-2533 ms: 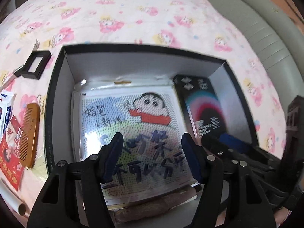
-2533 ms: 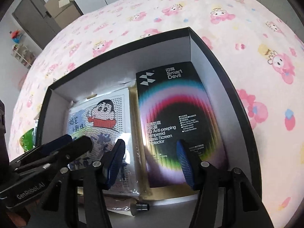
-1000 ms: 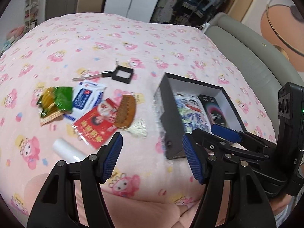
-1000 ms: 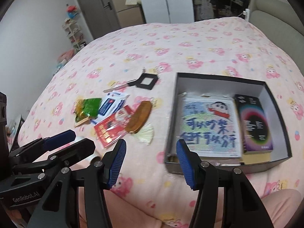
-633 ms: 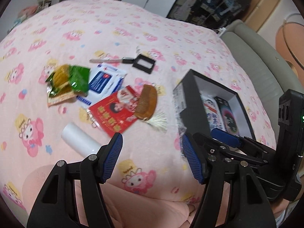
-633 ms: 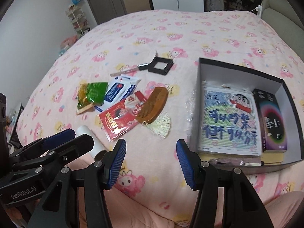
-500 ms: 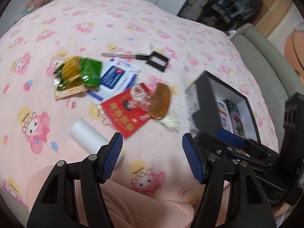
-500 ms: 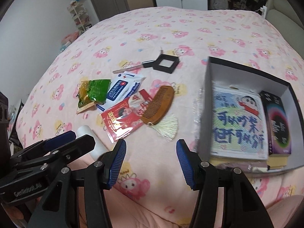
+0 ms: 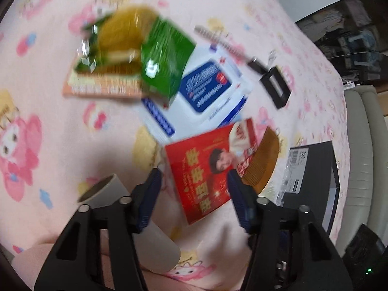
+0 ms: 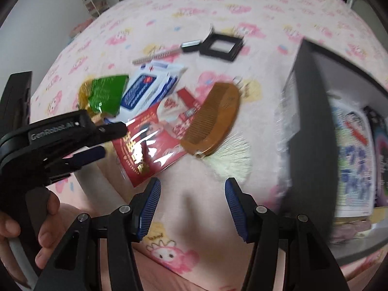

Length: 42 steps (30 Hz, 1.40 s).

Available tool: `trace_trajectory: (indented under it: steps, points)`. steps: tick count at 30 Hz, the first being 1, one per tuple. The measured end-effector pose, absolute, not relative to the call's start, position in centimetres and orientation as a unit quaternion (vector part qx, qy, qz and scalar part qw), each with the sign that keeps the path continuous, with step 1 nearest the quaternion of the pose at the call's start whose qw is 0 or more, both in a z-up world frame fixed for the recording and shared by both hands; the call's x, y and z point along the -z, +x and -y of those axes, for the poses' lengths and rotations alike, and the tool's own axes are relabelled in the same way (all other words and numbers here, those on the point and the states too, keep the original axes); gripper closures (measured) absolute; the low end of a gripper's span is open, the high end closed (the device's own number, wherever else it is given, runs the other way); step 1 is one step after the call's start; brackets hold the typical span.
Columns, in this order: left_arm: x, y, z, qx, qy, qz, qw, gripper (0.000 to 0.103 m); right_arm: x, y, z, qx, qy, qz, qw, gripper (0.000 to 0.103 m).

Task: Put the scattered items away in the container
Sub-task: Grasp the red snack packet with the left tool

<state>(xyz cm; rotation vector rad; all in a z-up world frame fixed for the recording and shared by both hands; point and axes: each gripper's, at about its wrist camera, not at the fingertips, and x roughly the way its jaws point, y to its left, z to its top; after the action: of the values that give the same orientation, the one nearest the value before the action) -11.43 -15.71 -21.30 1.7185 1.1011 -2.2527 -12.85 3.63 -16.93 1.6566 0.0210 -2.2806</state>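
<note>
The pink bedspread [image 10: 242, 7] carries a black box [image 10: 312, 121] at the right, already holding a cartoon sheet [image 10: 351, 160] and a dark packet [image 10: 380, 145]. Left of the box, loose on the bedspread, lie a red packet [image 9: 206, 169] partly under a wooden comb [image 10: 213, 118] with a tassel [image 10: 230, 157], a blue-white wipes pack [image 9: 208, 94], a green snack bag [image 9: 145, 60], a white roll [image 9: 135, 223], a black square frame [image 10: 222, 47] and a thin brush [image 10: 157, 57]. The left gripper [image 9: 192, 194] hangs spread and empty just over the red packet with the roll beside its left finger, and the right gripper [image 10: 192, 205] is likewise spread and empty over bare bedspread near the tassel.
</note>
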Motion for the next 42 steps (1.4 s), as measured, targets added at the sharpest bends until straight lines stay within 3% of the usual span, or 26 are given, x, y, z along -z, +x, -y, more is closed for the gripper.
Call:
trace_trajectory:
  steps: [11, 14, 18, 26, 29, 32, 42]
  points:
    - [22.7, -11.6, 15.5, 0.725, 0.569, -0.386, 0.04, 0.048, 20.6, -14.4, -1.9, 0.773, 0.612, -0.006, 0.166, 0.051]
    - [23.2, -11.7, 15.7, 0.715, 0.571, -0.401, 0.039, 0.087, 20.8, -14.7, -2.2, 0.775, 0.612, -0.003, 0.156, 0.051]
    - [22.5, -11.4, 16.2, 0.723, 0.547, -0.42, 0.041, 0.091, 20.5, -14.7, -2.6, 0.778, 0.61, -0.003, 0.15, 0.051]
    - [19.9, -10.1, 17.7, 0.768, 0.49, -0.397, 0.113, 0.093, 20.0, -15.1, -3.1, 0.784, 0.605, -0.006, 0.137, 0.051]
    - [20.4, -10.2, 18.3, 0.758, 0.5, -0.394, 0.146, 0.09, 19.7, -15.6, -3.0, 0.786, 0.602, -0.01, 0.138, 0.051]
    - [21.2, -10.3, 18.7, 0.745, 0.505, -0.408, 0.155, 0.076, 18.6, -16.5, -2.8, 0.796, 0.588, -0.008, 0.14, 0.051]
    - [21.8, -11.0, 18.2, 0.753, 0.503, -0.4, 0.143, 0.075, 19.7, -21.1, -0.5, 0.814, 0.561, -0.006, 0.153, 0.051]
